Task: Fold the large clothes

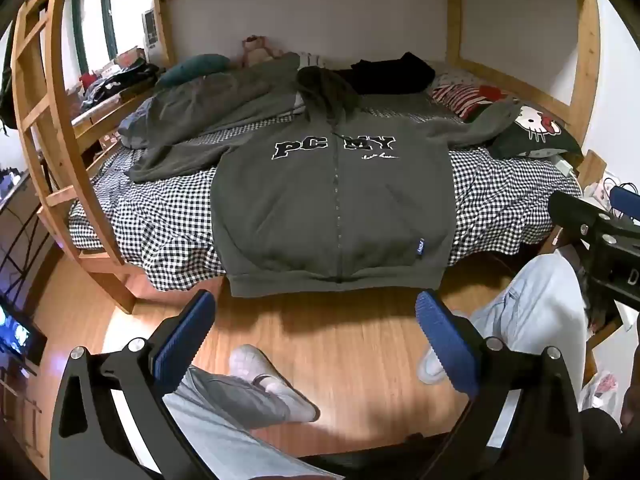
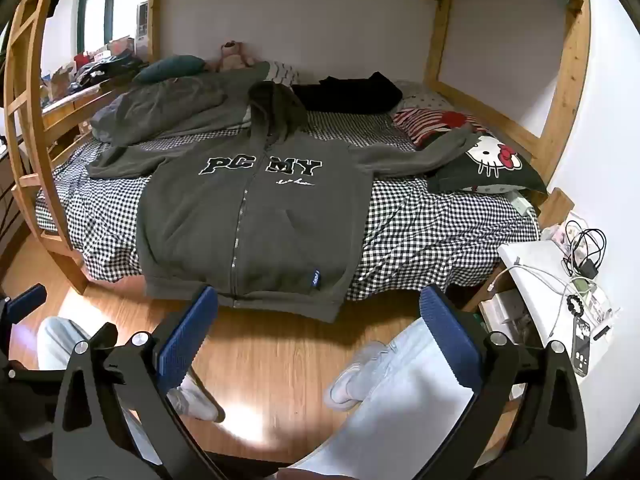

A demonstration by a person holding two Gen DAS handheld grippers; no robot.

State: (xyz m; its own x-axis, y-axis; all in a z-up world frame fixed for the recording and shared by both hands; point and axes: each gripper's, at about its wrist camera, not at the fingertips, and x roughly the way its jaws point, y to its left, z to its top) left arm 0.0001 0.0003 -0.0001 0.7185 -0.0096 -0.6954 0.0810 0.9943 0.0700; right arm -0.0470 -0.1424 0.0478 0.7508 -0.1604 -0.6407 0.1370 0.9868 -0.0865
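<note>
A large grey zip hoodie (image 1: 332,208) with "PC MY" lettering lies flat, front up, on the checked bed, sleeves spread to both sides, hood toward the wall, hem hanging over the bed's front edge. It also shows in the right wrist view (image 2: 256,224). My left gripper (image 1: 316,328) is open and empty, held above the wooden floor in front of the hem. My right gripper (image 2: 318,324) is open and empty, also in front of the bed, below the hem's right corner. The right gripper's body (image 1: 600,236) shows at the right edge of the left wrist view.
The bed (image 2: 432,232) has a checked sheet inside a wooden bunk frame (image 2: 40,152). A Hello Kitty pillow (image 2: 488,164), a black garment (image 2: 348,94) and a grey blanket (image 2: 168,108) lie on it. A white side table (image 2: 540,272) with cables and a phone stands at right. My legs and shoes are below.
</note>
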